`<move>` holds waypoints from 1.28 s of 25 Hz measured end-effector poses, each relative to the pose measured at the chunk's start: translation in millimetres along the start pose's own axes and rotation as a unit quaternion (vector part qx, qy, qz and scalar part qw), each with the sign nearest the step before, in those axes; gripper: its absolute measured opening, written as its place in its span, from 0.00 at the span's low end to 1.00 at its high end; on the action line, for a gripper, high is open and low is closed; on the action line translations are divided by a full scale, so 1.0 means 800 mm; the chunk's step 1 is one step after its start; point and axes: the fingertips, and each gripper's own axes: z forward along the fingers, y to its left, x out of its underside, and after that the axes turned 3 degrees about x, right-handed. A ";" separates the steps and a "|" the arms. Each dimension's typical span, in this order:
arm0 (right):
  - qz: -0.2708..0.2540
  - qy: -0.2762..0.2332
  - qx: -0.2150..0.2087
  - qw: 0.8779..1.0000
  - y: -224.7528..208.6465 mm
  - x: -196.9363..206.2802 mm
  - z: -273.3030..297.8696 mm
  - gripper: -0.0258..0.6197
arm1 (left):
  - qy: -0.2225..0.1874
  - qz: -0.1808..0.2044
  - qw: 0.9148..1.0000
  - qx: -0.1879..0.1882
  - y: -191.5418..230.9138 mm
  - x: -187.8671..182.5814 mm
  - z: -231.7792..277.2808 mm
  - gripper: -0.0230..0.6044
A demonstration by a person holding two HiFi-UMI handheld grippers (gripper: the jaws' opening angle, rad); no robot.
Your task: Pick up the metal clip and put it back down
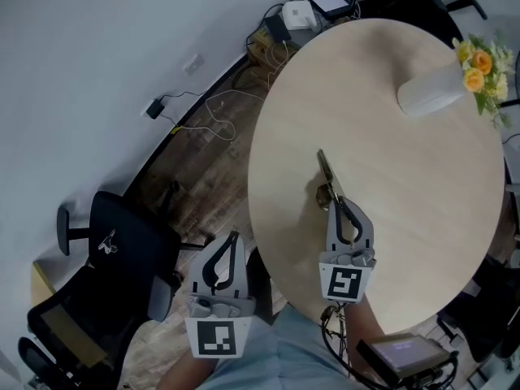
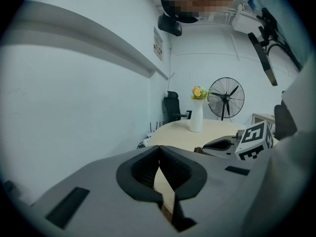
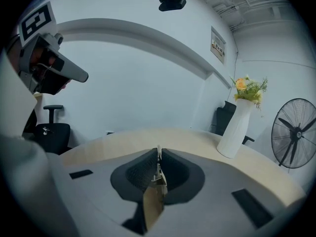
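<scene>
At the lower left of the head view stands a black office chair point(image 1: 122, 242) on the wooden floor point(image 1: 203, 177), with cables point(image 1: 215, 112) trailing along the wall above it. Right of the chair, the left tool point(image 1: 234, 236) hangs just off the edge of the round worktop point(image 1: 406, 185), clenched with nothing between its jaws. Near the centre, the right tool point(image 1: 333, 203) reaches over the worktop's near part, clenched on the metal clip point(image 1: 325, 171). The clip sticks out past the tips toward the middle of the worktop. Whether it touches the surface cannot be told. At the upper right a white vase point(image 1: 431, 94) with yellow flowers point(image 1: 481, 63) stands near the far rim, well apart from the clip.
</scene>
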 end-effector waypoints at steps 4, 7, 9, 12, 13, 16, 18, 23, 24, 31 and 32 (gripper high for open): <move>0.001 0.008 -0.019 1.000 0.016 0.004 -0.005 0.12 | -0.004 0.004 1.000 -0.001 -0.003 -0.003 -0.008 0.07; 0.000 0.016 -0.035 0.999 0.032 0.007 -0.008 0.12 | -0.002 0.007 1.000 -0.002 -0.003 -0.002 -0.015 0.07; -0.002 0.022 -0.045 0.999 0.041 0.009 -0.011 0.12 | -0.004 0.007 1.000 -0.004 -0.003 -0.002 -0.019 0.07; -0.008 0.014 -0.052 0.999 0.048 0.002 -0.019 0.12 | -0.012 0.003 1.000 -0.008 -0.004 -0.007 -0.026 0.07; -0.010 0.012 -0.053 0.998 0.048 -0.001 -0.023 0.12 | -0.014 0.003 1.000 -0.008 -0.005 -0.009 -0.029 0.07; -0.009 0.003 -0.055 0.998 0.044 -0.016 -0.039 0.12 | -0.022 0.014 1.000 -0.004 -0.014 -0.021 -0.040 0.07; 0.002 -0.015 -0.054 0.998 0.038 -0.032 -0.057 0.12 | -0.036 0.014 0.999 -0.005 -0.024 -0.033 -0.051 0.07; 0.102 -0.081 -0.027 0.991 -0.008 -0.076 -0.114 0.12 | -0.076 0.025 0.997 0.007 -0.069 -0.073 -0.081 0.07; 0.115 -0.089 -0.023 0.989 -0.021 -0.083 -0.127 0.12 | -0.082 0.029 0.996 0.012 -0.083 -0.082 -0.086 0.07; 0.146 -0.153 0.004 0.977 -0.191 -0.054 -0.222 0.12 | -0.130 0.066 0.989 0.028 -0.269 -0.137 -0.053 0.07; 0.153 -0.161 0.013 0.975 -0.211 -0.048 -0.241 0.12 | -0.137 0.070 0.987 0.033 -0.293 -0.143 -0.051 0.07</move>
